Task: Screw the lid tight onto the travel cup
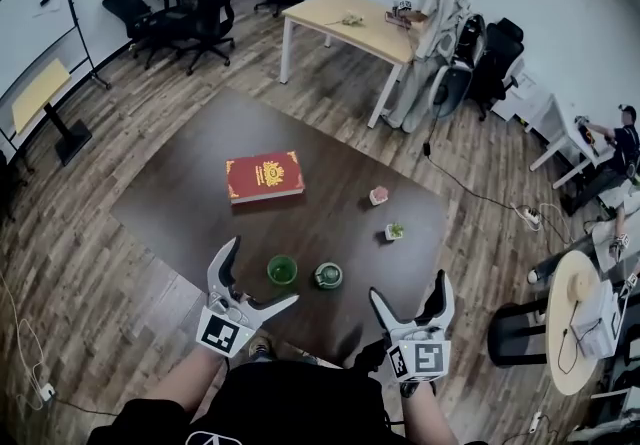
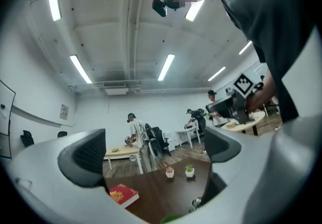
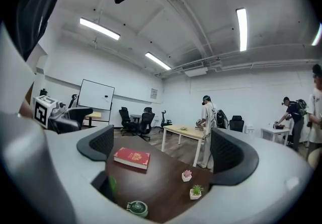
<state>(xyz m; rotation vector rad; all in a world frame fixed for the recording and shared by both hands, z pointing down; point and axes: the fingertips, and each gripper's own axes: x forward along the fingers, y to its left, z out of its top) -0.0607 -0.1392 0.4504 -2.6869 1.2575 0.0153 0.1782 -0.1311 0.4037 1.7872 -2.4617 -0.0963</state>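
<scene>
The person's two bare forearms reach in from the near edge of the head view, each hand holding its gripper about level and pointing out over the near edge of the dark brown table (image 1: pixel 190 183). The left gripper (image 1: pixel 261 274) sits at the near left with its jaws spread wide; one finger points toward the far side and the other stretches right, toward the cup, and nothing is between them. The right gripper (image 1: pixel 408 287) is at the near right, also spread wide and empty, with both fingers pointing away from the person. The green travel cup (image 1: pixel 281 269) stands upright on the table between the grippers, just beyond the left gripper's right finger. Its long axis is vertical and its open mouth faces up. The inside looks green, and I cannot tell whether it holds anything. The lid (image 1: pixel 328 276) is off the cup. It lies flat on the table just to the cup's right, apart from it and from both grippers, and the right gripper is near it on the right. Farther off, a red book (image 1: pixel 264 177) lies flat near the middle of the table. To the right, beyond the lid, stand two small pots, one holding a pink plant (image 1: pixel 379 195) and, nearer, one holding a green plant (image 1: pixel 395 231).
</scene>
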